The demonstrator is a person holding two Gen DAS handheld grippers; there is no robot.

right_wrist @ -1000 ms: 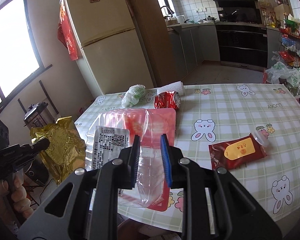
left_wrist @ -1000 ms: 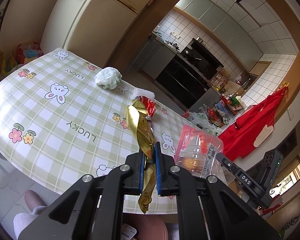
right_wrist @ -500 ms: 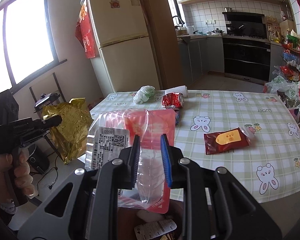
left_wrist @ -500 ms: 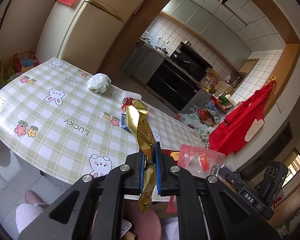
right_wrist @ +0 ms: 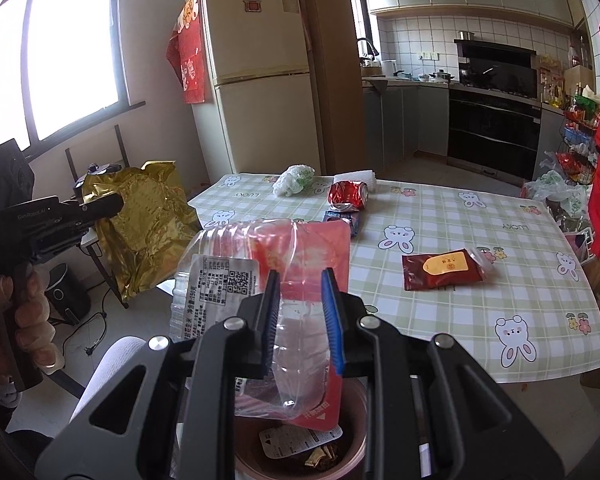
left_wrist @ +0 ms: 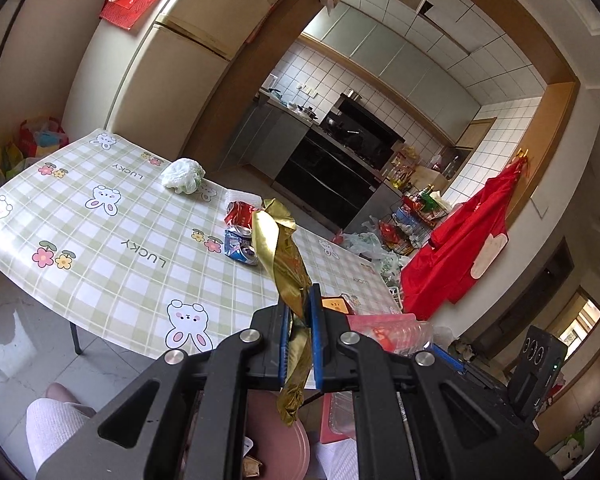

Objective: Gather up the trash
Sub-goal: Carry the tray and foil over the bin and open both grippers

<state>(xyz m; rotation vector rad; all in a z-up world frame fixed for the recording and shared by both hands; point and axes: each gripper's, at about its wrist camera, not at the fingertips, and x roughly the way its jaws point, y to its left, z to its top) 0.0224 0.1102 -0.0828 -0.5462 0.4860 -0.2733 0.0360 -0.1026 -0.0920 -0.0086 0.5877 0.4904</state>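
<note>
Clamping a crinkled gold foil bag (left_wrist: 286, 264), the left gripper (left_wrist: 300, 330) had its blue-padded jaws pressed nearly together on the thin metallic sheet, which twisted upward above the pads and hung down in a creased tail below them. In the right wrist view the same bag (right_wrist: 148, 232) spread broad and wrinkled beside the black left gripper (right_wrist: 100, 204), held by the person's hand (right_wrist: 28, 320).

The right gripper (right_wrist: 302, 312) was closed on a clear, ribbed plastic tray (right_wrist: 296, 320) with a red backing and a white printed label; its jaws stood a little apart, the pads pressing the flimsy transparent wall between them. Directly below the tray sat a round pink bin (right_wrist: 352, 468) holding scraps of paper and wrappers.

The table (right_wrist: 500, 320) wore a glossy green-checked cloth printed with rabbits and flowers. On it lay a flat dark-red sachet (right_wrist: 442, 270) with a yellow label, a crushed red can (right_wrist: 348, 196) touching a crushed blue can (right_wrist: 346, 218), a crumpled white plastic bag (right_wrist: 294, 178) and a folded white tissue (right_wrist: 358, 176) behind the red can.
</note>
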